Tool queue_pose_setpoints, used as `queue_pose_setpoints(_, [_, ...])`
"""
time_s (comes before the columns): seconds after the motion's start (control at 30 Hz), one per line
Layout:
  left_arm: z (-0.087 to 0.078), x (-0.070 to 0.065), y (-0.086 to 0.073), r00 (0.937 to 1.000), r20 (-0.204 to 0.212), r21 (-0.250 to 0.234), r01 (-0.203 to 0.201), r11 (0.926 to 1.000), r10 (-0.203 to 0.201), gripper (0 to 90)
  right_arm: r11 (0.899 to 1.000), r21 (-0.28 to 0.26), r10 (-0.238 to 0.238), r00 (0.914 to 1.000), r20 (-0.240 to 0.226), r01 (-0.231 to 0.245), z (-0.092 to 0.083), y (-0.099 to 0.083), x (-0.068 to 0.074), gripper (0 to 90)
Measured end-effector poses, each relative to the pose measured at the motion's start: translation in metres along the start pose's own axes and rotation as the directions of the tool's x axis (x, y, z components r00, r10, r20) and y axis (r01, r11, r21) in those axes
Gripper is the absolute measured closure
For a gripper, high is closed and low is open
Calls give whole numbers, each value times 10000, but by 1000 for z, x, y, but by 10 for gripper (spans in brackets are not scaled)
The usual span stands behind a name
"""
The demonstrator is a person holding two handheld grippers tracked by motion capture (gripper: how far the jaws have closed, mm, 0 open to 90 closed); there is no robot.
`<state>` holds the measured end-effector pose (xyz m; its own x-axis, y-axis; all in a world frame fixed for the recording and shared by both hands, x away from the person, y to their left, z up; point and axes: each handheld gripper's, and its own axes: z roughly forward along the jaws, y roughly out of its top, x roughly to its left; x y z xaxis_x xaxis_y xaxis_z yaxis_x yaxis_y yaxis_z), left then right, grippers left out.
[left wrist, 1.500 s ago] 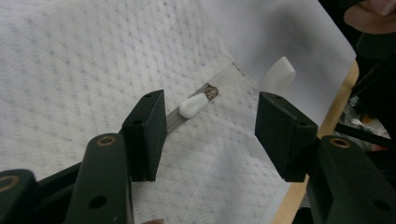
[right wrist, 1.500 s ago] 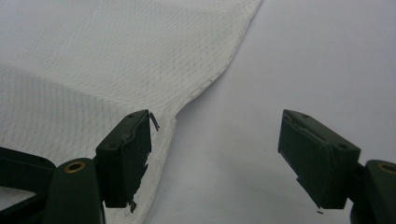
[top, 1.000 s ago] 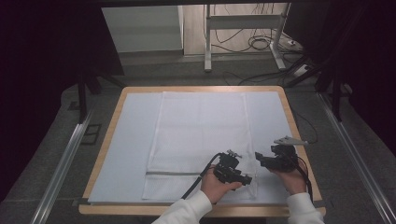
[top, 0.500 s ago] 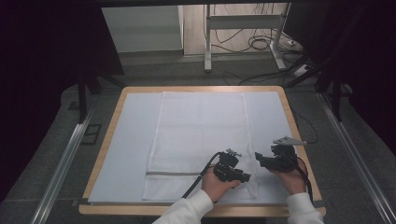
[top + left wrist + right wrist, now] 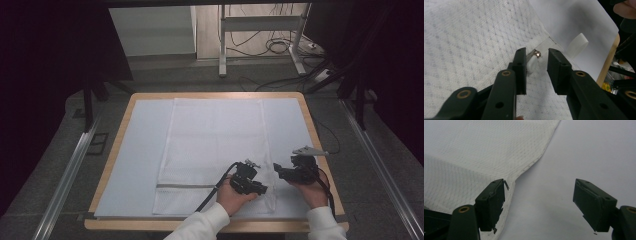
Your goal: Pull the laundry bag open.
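A wooden table point(image 5: 310, 112) stands on a grey floor point(image 5: 55, 165), under a white sheet point(image 5: 142, 150). On the sheet lies a bumpy mesh bag point(image 5: 212, 145). At the bag's near corner, the left gripper point(image 5: 536, 71) has been closing around the small zip tab point(image 5: 532, 62), not yet pinching. The right gripper point(image 5: 539, 200) gapes beside the bag's edge.

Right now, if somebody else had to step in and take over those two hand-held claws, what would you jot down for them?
Left gripper: jaws have just been closing around the white zipper pull of the mesh bag; one pad is at it, a gap remains on the other side, so no grip yet.
Right gripper: wide open, holding nothing, at the bag's edge over the white mat.
The bag lies flat mid-table; its zipper band runs across near the person's end.
Done: left jaws lined up on the pull.
Left: probably close on the pull, steady the bag with the right, then work the zipper.
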<state>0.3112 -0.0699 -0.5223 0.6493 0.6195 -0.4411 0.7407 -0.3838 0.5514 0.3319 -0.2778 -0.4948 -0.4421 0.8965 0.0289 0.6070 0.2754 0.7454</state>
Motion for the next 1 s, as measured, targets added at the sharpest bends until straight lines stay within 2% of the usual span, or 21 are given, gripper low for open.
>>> queue_pose_setpoints(0.2, [1, 4, 0, 9999, 102, -19, 119, 9999, -119, 800, 10000, -2, 11, 10000, 17, -11, 0, 0, -1, 255])
queue_pose_setpoints(0.47, [1, 4, 0, 9991, 425, 48, 55, 10000, -57, 859, 9997, -205, 143, 9996, 246, -138, -3, 0, -3, 256])
queue_pose_setpoints(1.0, [-3, 5, -1, 9981, 619, -84, -16, 10000, 21, 869, 9993, -266, 261, 9994, 223, -255, -5, 0, -5, 256])
